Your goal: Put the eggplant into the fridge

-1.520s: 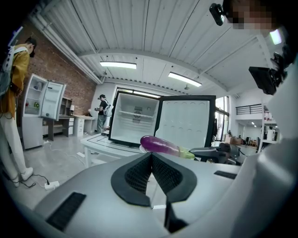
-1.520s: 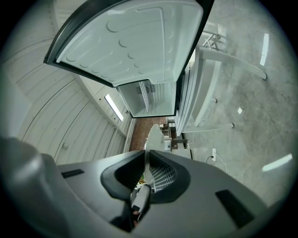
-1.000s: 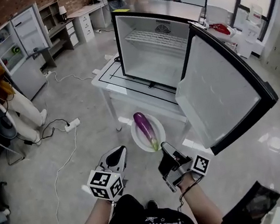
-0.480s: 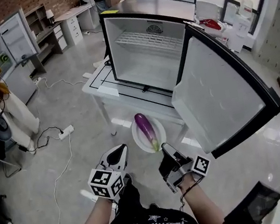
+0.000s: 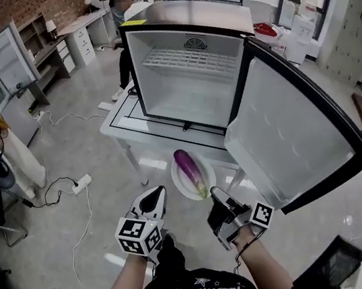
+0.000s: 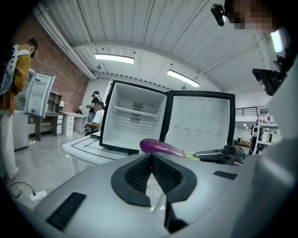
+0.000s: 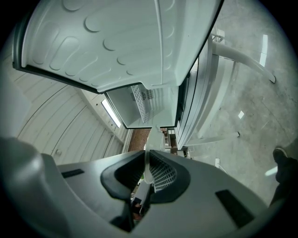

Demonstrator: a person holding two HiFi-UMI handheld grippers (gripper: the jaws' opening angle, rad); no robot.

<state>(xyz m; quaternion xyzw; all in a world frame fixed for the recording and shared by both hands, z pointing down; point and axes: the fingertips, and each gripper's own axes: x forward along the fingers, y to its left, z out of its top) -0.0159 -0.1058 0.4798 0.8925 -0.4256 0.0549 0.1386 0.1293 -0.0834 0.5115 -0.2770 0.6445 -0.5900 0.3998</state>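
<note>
**Eggplant on a held plate, near side of the open fridge**

The right gripper [image 5: 214,192] is clamped on the near rim of a white plate [image 5: 179,177] that carries the purple eggplant [image 5: 188,166]. To its left, the left gripper [image 5: 153,194] has its jaws together on nothing. Farther off, the fridge [image 5: 191,77] stands open on a white table [image 5: 121,121]

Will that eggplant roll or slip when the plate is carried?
It may roll: the eggplant is rounded and lies loose on the plate. Its glossy skin looks slippery. The right claw pinches only the rim, so tipping seems possible.
</note>
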